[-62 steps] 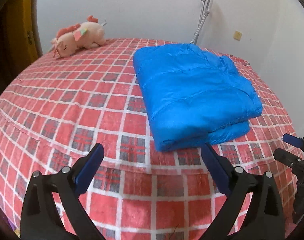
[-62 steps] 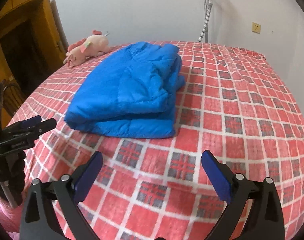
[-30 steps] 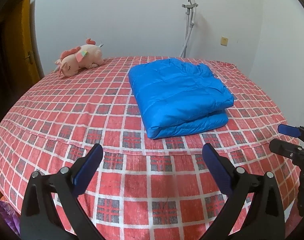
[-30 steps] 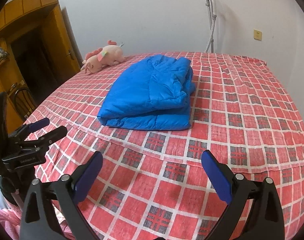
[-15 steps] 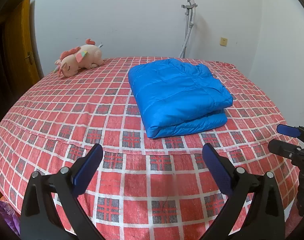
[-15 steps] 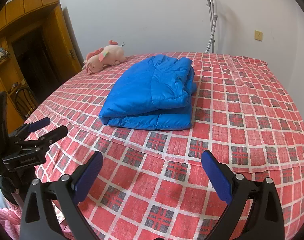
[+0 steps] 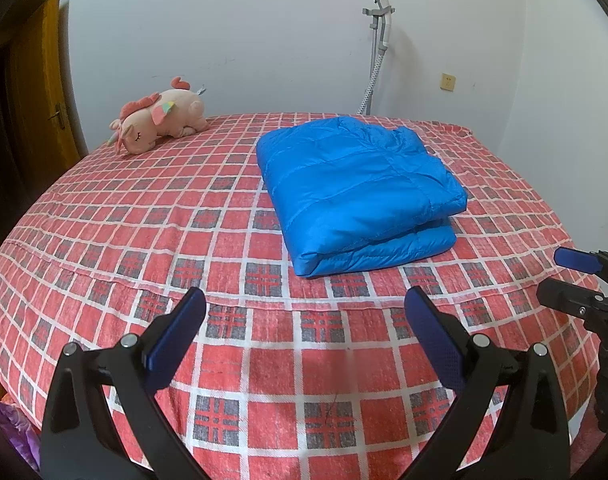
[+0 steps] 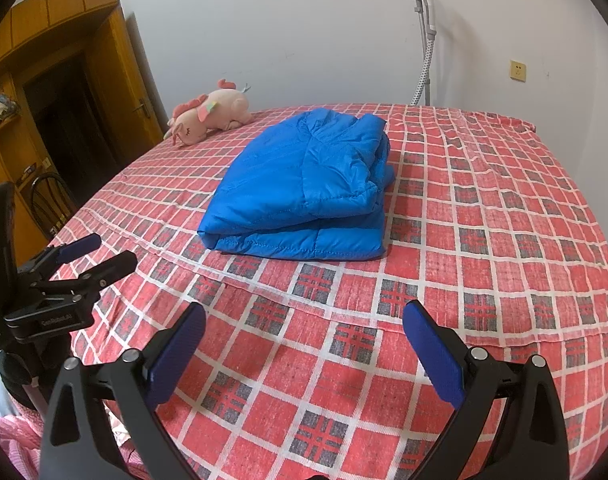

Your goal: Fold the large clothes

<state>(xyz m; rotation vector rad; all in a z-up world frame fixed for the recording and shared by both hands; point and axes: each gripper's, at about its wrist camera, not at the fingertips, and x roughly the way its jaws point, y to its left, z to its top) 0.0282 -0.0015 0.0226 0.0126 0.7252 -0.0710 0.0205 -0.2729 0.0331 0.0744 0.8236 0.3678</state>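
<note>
A pink plush toy [image 7: 160, 120] lies near the bed's [image 7: 104, 216] far left corner. The folded blue jacket [image 7: 356, 192] rests around the middle of the bed, toward its far edge. The left hand-held gripper [image 7: 304, 332] and right hand-held gripper [image 8: 304, 340] hang over the near edge, jaws apart, holding nothing.

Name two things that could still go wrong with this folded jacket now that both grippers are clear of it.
1. The puffy blue jacket may spring open: its top layer bulges and nothing holds it.
2. The open left gripper and right gripper are close together and could bump.
</note>
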